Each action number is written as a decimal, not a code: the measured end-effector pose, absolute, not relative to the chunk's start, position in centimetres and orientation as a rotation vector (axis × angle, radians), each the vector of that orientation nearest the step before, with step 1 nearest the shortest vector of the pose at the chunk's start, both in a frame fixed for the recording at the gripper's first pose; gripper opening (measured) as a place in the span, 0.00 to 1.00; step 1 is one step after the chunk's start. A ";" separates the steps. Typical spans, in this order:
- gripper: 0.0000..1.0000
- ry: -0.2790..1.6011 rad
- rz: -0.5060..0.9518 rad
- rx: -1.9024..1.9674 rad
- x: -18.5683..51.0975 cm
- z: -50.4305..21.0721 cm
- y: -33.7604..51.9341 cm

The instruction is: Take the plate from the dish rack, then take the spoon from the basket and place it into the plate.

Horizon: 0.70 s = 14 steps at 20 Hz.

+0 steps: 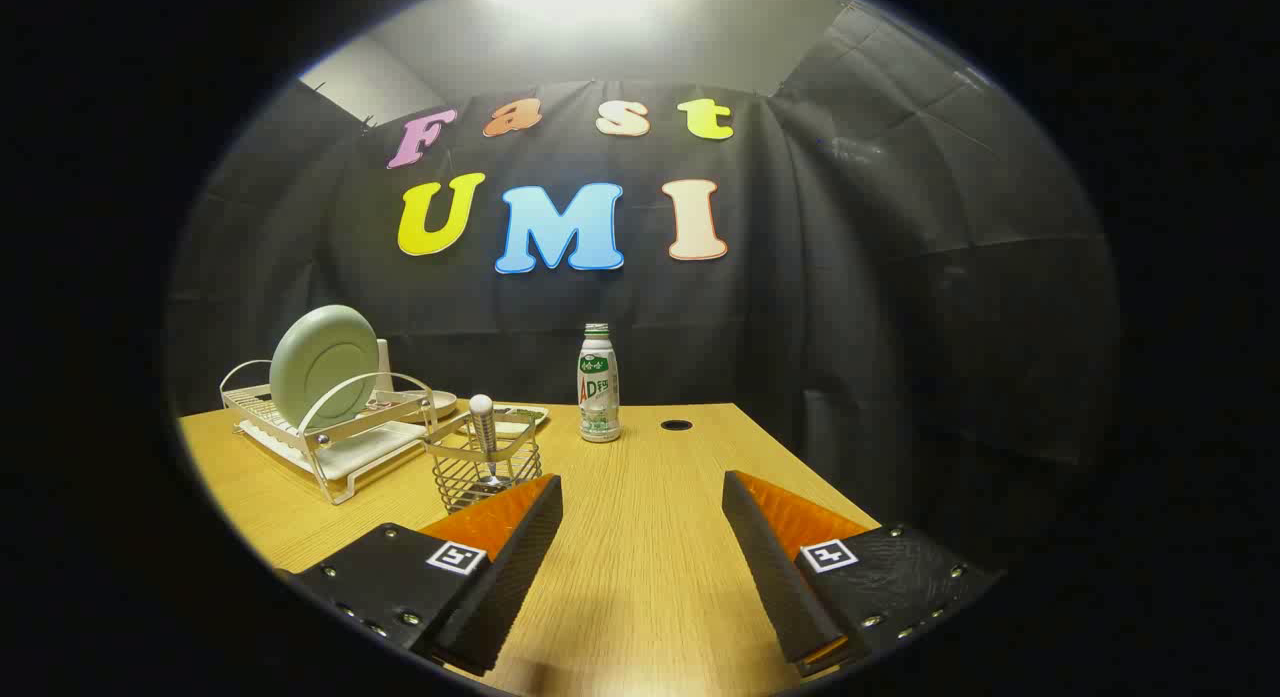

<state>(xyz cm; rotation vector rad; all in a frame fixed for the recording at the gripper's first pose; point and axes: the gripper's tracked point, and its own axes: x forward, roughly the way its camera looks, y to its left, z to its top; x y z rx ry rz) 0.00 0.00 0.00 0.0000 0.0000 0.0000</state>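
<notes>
In the gripper view, a bottle [599, 385] stood upright near the far edge of the tabletop [640, 537], beyond the gap between the fingers, with a small round hole [676, 424] in the wood just beside it. The tongs [642, 497] hung spread wide over bare wood, holding nothing. The wire basket [484, 469] sat just ahead of the left finger with the spoon [484, 432] standing upright in it, handle end up, and beyond it the plate [324, 365] stood on edge in the dish rack [335, 432], its face turned toward the tongs.
</notes>
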 end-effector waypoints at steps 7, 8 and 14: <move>0.98 0.004 -0.008 0.021 1.4 0.1 -0.4; 0.98 0.016 -0.009 0.047 2.5 -0.1 -0.6; 0.99 -0.050 -0.070 0.088 7.7 3.5 -2.9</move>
